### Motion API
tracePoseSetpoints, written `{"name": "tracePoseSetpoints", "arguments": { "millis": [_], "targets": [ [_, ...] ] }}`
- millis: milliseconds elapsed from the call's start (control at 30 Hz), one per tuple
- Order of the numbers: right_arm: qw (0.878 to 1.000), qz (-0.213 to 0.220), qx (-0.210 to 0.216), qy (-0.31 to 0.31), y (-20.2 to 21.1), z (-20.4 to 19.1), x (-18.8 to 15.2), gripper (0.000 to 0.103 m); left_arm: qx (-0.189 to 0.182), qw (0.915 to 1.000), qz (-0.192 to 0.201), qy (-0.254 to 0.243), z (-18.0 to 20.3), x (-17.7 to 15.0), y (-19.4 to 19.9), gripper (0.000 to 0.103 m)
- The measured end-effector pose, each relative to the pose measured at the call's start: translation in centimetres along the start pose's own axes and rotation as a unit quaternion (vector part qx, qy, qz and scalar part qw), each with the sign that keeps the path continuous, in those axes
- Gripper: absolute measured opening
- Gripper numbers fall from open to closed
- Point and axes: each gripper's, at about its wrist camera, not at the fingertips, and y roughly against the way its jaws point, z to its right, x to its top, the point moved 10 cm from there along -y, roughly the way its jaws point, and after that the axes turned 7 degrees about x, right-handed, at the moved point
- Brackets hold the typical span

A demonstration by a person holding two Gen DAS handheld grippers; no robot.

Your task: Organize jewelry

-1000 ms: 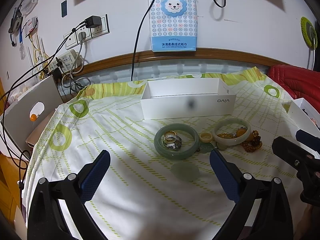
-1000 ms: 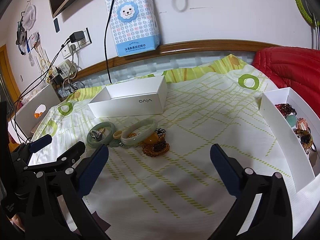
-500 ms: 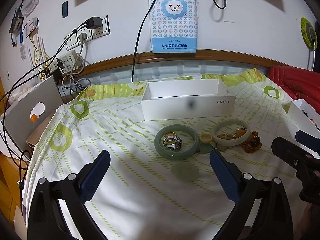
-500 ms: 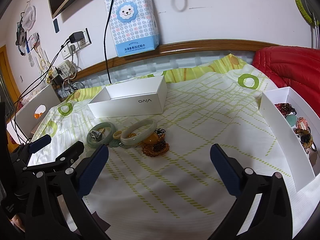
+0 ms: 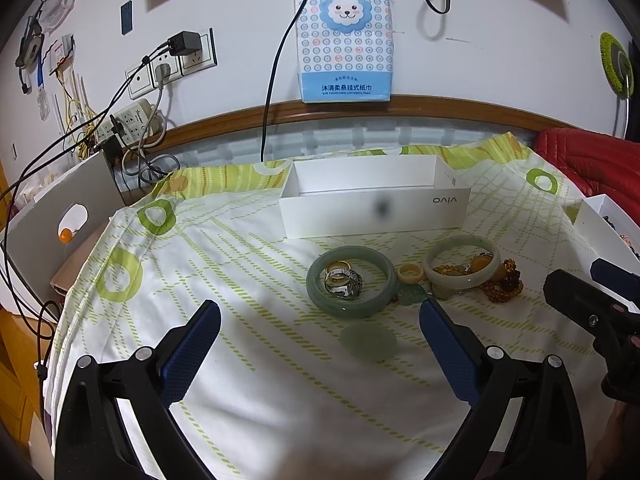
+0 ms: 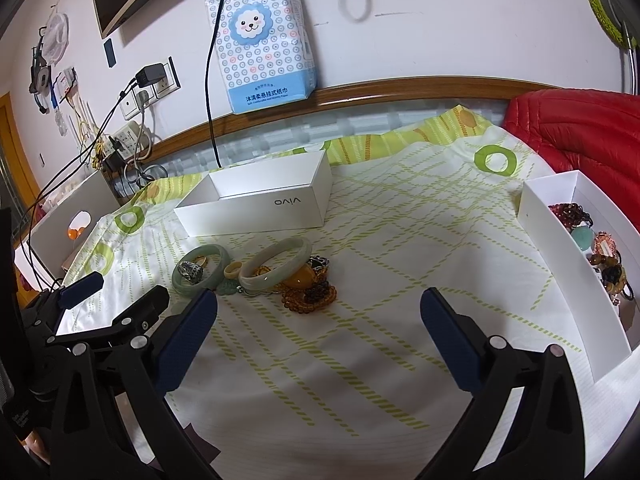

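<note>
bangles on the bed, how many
2. A green bangle with rings inside lies left; a pale bangle lies right, resting on amber beads. More may hide in the tray.

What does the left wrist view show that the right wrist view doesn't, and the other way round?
Only the left wrist view shows the flat pale green disc on the cloth. Only the right wrist view shows inside the white tray, which holds beads and stones. Both show the white box, the green bangle around rings, the pale bangle, and both grippers open.

No visible change since earlier.
</note>
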Motion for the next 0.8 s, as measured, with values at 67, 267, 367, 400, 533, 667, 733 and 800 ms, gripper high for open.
{"name": "tracePoseSetpoints", "arguments": {
  "millis": [67, 267, 367, 400, 533, 667, 733, 800],
  "targets": [
    [1.000, 0.001, 0.000, -0.002, 0.1, -0.2, -0.1, 0.099, -0.001, 1.0000, -0.007, 0.001, -0.2, -0.1, -0.3, 0.100],
    [1.000, -0.007, 0.007, -0.021, 0.0, 0.6, -0.3, 0.099, -0.036, 0.9980, -0.051, 0.012, -1.4, -1.0, -2.0, 0.100],
    [1.000, 0.000, 0.015, -0.021, 0.3, 0.5, -0.1, 0.099, -0.062, 0.9938, -0.090, 0.020, -2.8, -1.9, -3.3, 0.100],
    [1.000, 0.018, 0.021, -0.013, 0.4, 0.5, 0.3, 0.099, -0.064, 0.9930, -0.096, 0.026, -3.4, -2.1, -3.6, 0.100],
    [0.999, -0.010, 0.034, 0.008, -1.2, -0.2, 1.1, 0.099, -0.072, 0.9901, -0.110, 0.050, -5.2, -2.1, -4.5, 0.100],
    [0.994, -0.076, 0.029, 0.075, -3.4, -2.3, 0.9, 0.099, -0.075, 0.9914, -0.107, 0.000, -2.8, -1.4, -4.9, 0.100],
    [0.987, -0.109, 0.027, 0.119, -4.9, -3.4, 0.7, 0.099, -0.066, 0.9915, -0.099, -0.052, -1.0, -1.2, -5.1, 0.100],
    [0.980, -0.145, 0.020, 0.132, -6.3, -3.3, 0.2, 0.099, -0.061, 0.9886, -0.101, -0.093, 0.6, -1.3, -5.7, 0.100]
  ]
}}
